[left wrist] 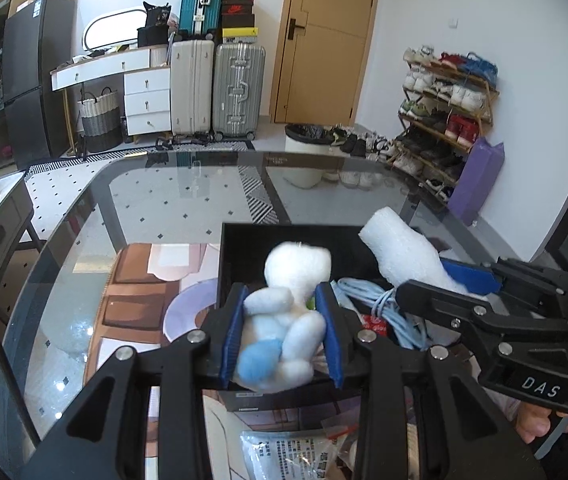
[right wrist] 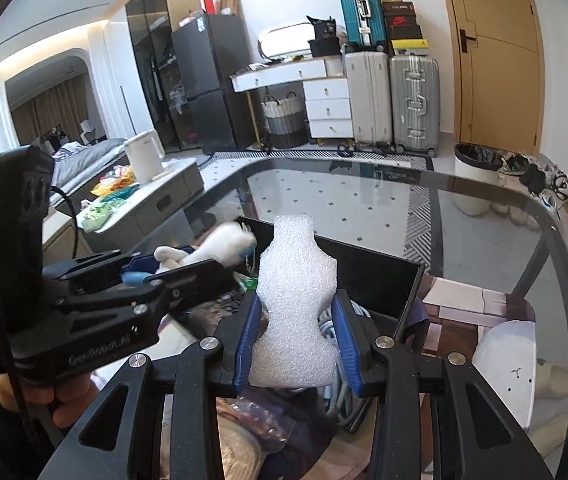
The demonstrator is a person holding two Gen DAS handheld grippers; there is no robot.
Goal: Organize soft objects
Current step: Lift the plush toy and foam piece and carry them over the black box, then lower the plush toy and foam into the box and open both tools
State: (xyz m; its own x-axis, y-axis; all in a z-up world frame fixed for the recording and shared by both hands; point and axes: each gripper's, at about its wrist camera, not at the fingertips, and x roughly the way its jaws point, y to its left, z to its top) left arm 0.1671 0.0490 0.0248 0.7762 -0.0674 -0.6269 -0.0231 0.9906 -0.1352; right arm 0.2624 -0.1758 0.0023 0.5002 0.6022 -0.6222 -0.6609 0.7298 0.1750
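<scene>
My left gripper (left wrist: 283,334) is shut on a white and blue plush toy (left wrist: 288,312) and holds it over the near edge of a black box (left wrist: 284,240) on the glass table. My right gripper (right wrist: 297,344) is shut on a white foam piece (right wrist: 296,304) and holds it upright above the same black box (right wrist: 380,276). In the left wrist view the right gripper (left wrist: 448,280) comes in from the right with the foam piece (left wrist: 400,252). In the right wrist view the left gripper (right wrist: 164,268) sits at the left with the plush toy (right wrist: 212,246).
A coiled light blue cable (left wrist: 384,308) and a red packet (left wrist: 376,326) lie in the box. A printed plastic bag (left wrist: 284,456) lies near my left gripper. The glass table edge (left wrist: 96,192) curves round. A white bin (left wrist: 306,152) and a shoe rack (left wrist: 444,120) stand beyond.
</scene>
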